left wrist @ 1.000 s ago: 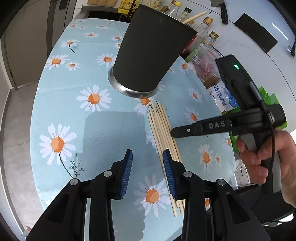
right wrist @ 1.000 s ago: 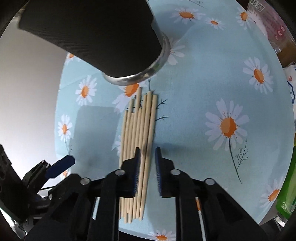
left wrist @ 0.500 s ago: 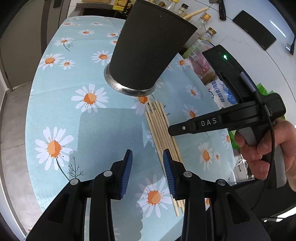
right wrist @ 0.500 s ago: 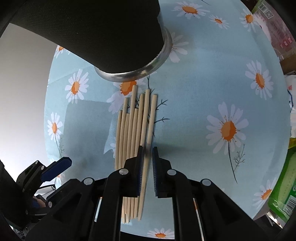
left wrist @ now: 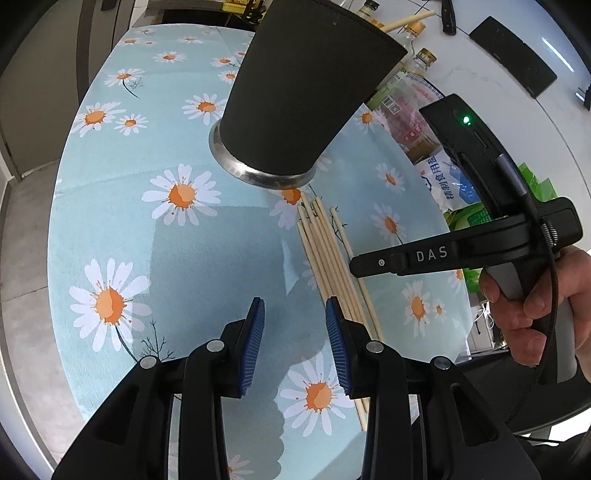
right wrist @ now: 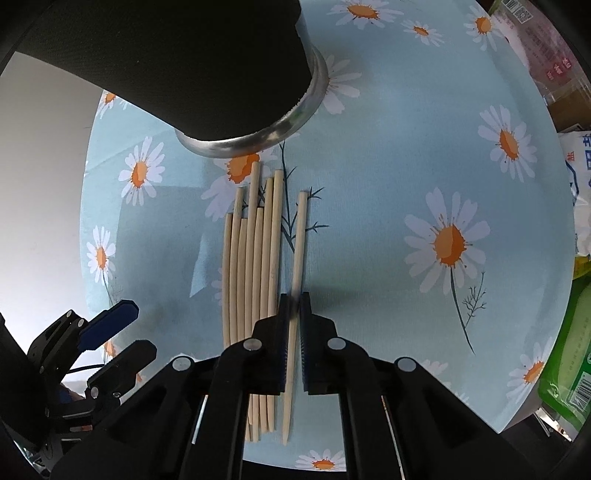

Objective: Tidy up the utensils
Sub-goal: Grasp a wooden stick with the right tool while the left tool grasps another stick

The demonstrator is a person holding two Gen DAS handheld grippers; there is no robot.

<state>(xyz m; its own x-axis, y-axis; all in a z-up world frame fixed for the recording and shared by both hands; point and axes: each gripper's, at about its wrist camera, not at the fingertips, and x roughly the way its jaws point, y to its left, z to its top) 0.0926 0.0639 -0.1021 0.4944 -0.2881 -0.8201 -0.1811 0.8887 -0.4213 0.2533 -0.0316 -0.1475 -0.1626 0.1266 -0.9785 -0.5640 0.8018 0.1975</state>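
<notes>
Several wooden chopsticks (right wrist: 255,258) lie side by side on the daisy tablecloth (right wrist: 388,166), just in front of a tall black holder with a steel base (right wrist: 258,136). My right gripper (right wrist: 294,306) points down and is shut on one chopstick (right wrist: 299,236), which sits slightly apart to the right of the bundle. In the left wrist view the same chopsticks (left wrist: 325,254) lie right of my left gripper (left wrist: 294,321), which stands open over bare cloth with nothing between its pads. The holder (left wrist: 295,92) stands beyond. A hand holds the right gripper's body (left wrist: 461,254).
Bottles and food packets (left wrist: 417,122) crowd the table's right side beside a white counter with a knife (left wrist: 447,18) and a dark slab (left wrist: 513,55). A green packet (right wrist: 569,354) lies at the right edge. The table edge drops to grey floor on the left.
My right gripper's jaws have come together onto the rightmost chopstick, and that chopstick now lies separated from the bundle. My left gripper has hardly moved.
</notes>
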